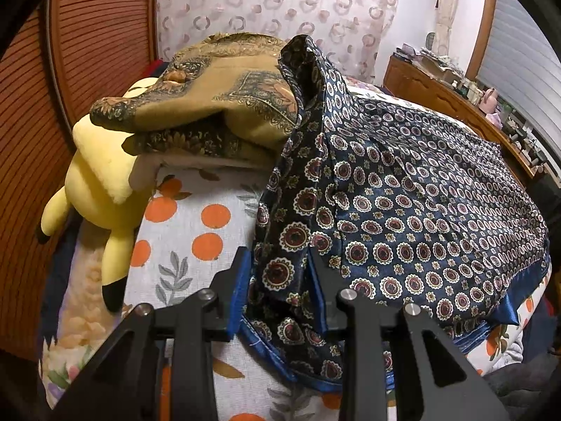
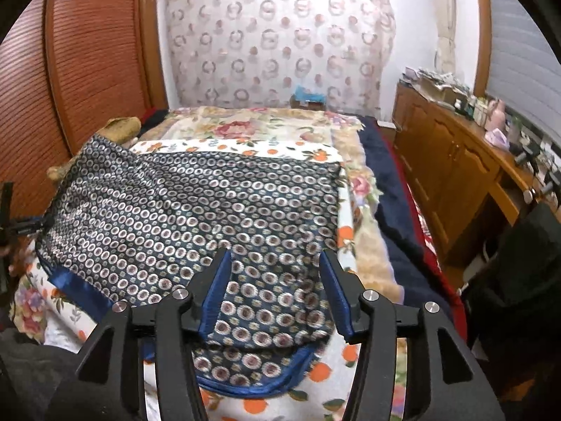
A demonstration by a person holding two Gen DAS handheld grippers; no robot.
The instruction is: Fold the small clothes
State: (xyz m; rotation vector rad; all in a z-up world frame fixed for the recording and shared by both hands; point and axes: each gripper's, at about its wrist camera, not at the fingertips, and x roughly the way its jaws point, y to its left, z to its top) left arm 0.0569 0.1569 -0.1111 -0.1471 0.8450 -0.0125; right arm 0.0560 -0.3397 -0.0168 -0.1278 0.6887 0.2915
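Both our grippers stand open over the navy scarf (image 2: 196, 203): left gripper (image 1: 280, 263) astride its raised fold, right gripper (image 2: 275, 263) above its near edge, clear bedsheet (image 2: 364, 368) alongside.

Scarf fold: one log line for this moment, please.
scarf: spread on bed, left corner bunched | left gripper: jaws apart, cloth between | right gripper: open above scarf

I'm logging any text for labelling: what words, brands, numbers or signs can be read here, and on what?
None can be read.
Scarf: printed medallions only, no lettering.
Sheet: oranges and leaves, no words.
Clutter on the sideboard: too small and blurred to read.
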